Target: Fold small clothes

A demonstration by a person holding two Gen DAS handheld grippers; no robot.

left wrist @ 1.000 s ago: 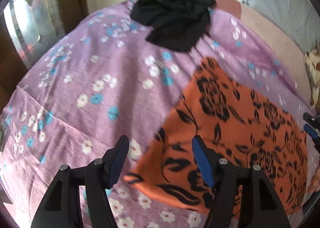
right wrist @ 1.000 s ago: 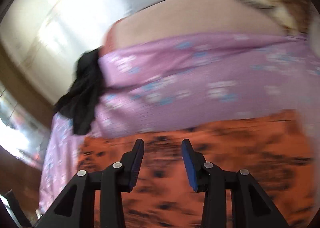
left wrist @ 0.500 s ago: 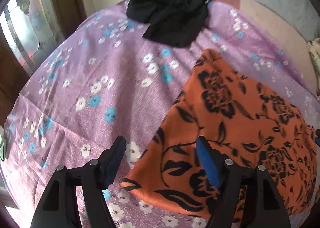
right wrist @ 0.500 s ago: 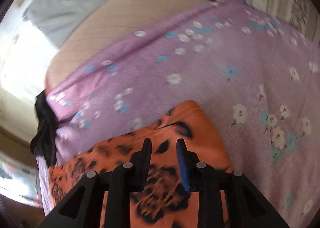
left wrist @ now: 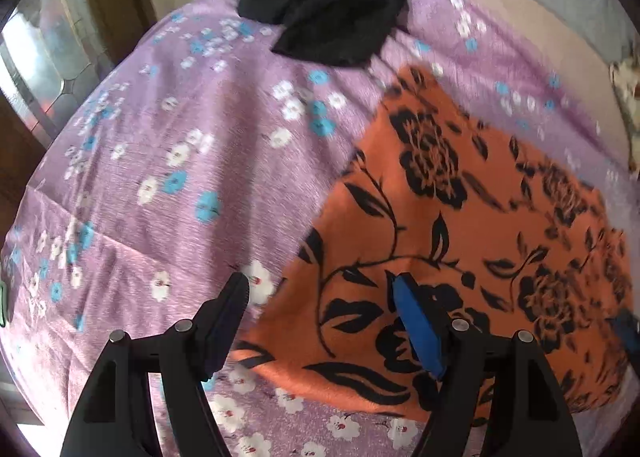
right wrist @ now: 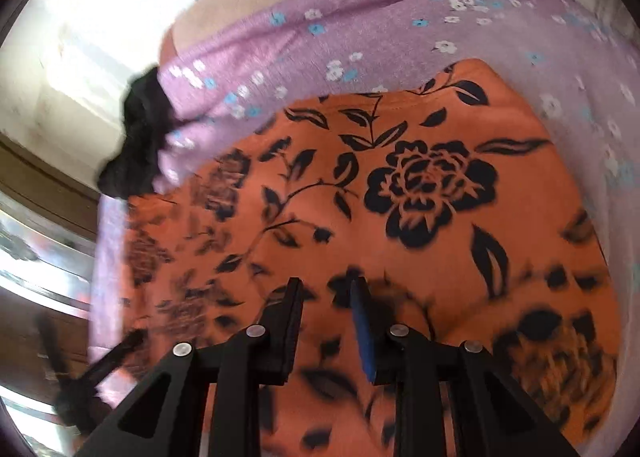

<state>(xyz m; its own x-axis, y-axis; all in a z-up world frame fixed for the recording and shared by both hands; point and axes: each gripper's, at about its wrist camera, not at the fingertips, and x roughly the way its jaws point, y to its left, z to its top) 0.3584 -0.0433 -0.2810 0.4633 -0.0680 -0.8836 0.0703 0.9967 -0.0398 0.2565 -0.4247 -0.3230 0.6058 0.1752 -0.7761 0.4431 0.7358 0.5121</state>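
Note:
An orange garment with black flowers (left wrist: pixel 472 225) lies flat on a purple flowered sheet (left wrist: pixel 168 161); it fills the right wrist view (right wrist: pixel 360 197). My left gripper (left wrist: pixel 320 297) is open and empty, hovering over the garment's near left corner. My right gripper (right wrist: pixel 326 289) is open with a narrow gap and empty, low over the garment's middle. A crumpled black garment (left wrist: pixel 336 5) lies at the far edge of the sheet and also shows at the left of the right wrist view (right wrist: pixel 140 137).
A bare pink mattress strip (left wrist: pixel 540 37) runs behind the sheet. A window and wooden frame (left wrist: pixel 48 69) stand at the left. A patterned cloth (left wrist: pixel 624 85) lies at the far right. The left gripper shows blurred at the lower left of the right wrist view (right wrist: pixel 92 369).
My right gripper has swung over the orange garment and come lower, its jaws slightly narrower than a second ago. My left gripper has stayed open near the garment's corner.

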